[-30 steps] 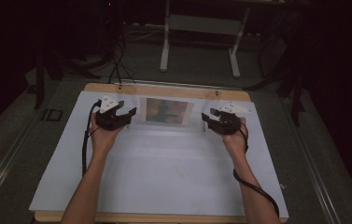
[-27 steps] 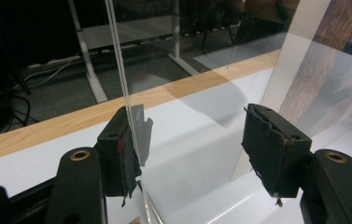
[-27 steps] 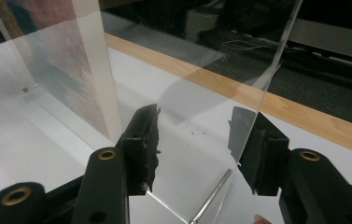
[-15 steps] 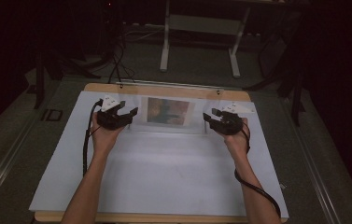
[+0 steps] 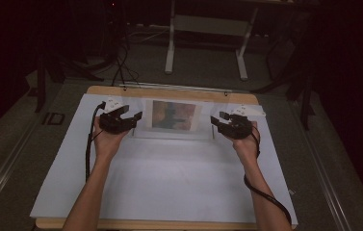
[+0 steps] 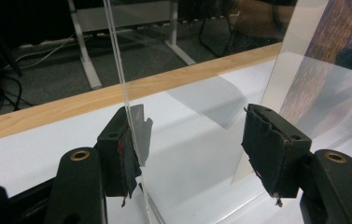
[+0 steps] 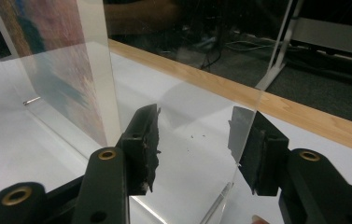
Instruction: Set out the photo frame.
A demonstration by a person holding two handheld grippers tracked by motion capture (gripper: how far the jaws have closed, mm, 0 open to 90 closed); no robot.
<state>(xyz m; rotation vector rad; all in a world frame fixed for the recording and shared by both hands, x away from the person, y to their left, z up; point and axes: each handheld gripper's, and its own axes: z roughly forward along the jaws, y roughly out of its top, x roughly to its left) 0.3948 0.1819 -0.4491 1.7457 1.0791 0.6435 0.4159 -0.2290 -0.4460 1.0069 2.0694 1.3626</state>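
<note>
A clear acrylic picture frame (image 5: 176, 115) stands upright at the far middle of the white table (image 5: 169, 187), with a reddish and blue print in it. My left gripper (image 5: 133, 118) is at the frame's left edge and my right gripper (image 5: 216, 120) at its right edge, both held in a person's hands. In the left gripper view the jaws (image 6: 187, 135) stand wide apart; a clear pane (image 6: 117, 56) runs close by one pad (image 6: 122, 154) and the print pane (image 6: 323, 56) rises by the other. In the right gripper view the jaws (image 7: 197, 135) are also wide, set around the frame's edge (image 7: 52, 56).
The table's wooden far edge (image 5: 169, 90) lies just behind the frame. Beyond it, on the dark floor, stand the white legs of a rack (image 5: 170, 53) and some cables (image 5: 119, 67). A black cable (image 5: 265, 197) trails along the right forearm.
</note>
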